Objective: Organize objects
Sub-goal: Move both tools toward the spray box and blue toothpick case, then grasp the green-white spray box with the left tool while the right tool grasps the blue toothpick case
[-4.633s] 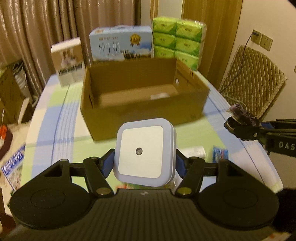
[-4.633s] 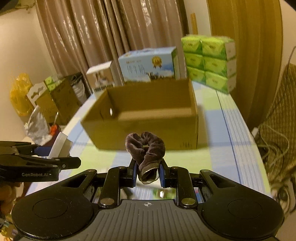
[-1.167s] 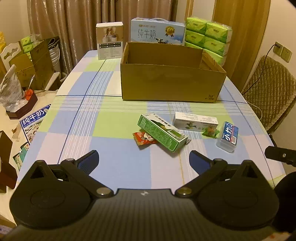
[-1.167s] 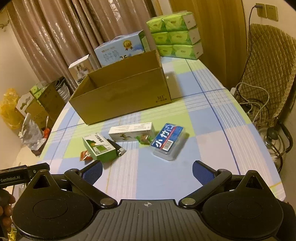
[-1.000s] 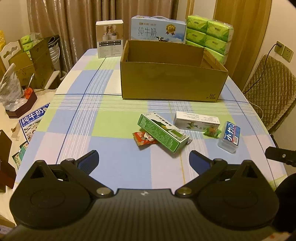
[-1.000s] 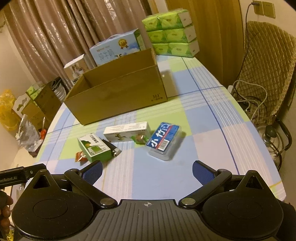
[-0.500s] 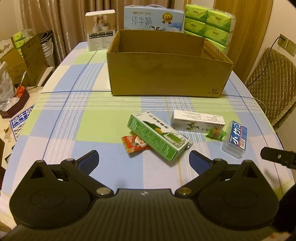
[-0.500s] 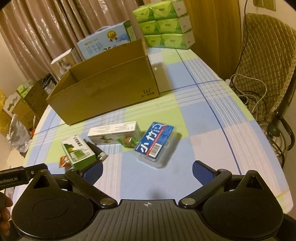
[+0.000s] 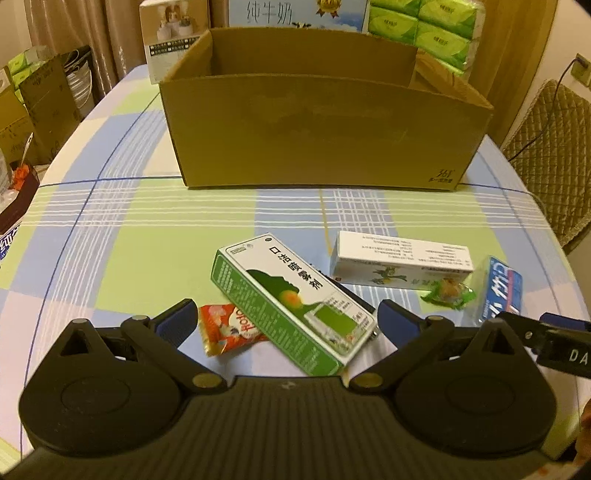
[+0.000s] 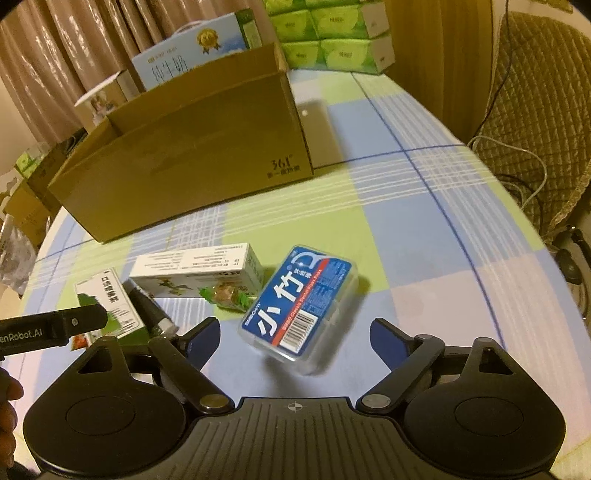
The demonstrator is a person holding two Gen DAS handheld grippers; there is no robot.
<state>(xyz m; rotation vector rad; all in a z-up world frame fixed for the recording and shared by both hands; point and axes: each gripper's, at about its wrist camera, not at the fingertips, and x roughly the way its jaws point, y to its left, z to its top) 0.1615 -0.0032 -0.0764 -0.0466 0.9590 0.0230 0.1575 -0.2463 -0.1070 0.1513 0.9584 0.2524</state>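
Note:
My left gripper is open and empty, low over a green carton that lies between its fingers, with a red snack packet beside it. My right gripper is open and empty, just short of a clear case with a blue label. A white carton and a green-wrapped candy lie between the two. A dark tube lies by the green carton. The open cardboard box stands behind them on the checked tablecloth.
Behind the box stand a milk carton case, green tissue packs and a small white box. A padded chair with cables is to the right. Cartons and bags stand off the table's left edge.
Both grippers, which held a night light and a hair tie 4.6 s ago, are open and empty. Over the last second both moved forward and down toward the items on the table.

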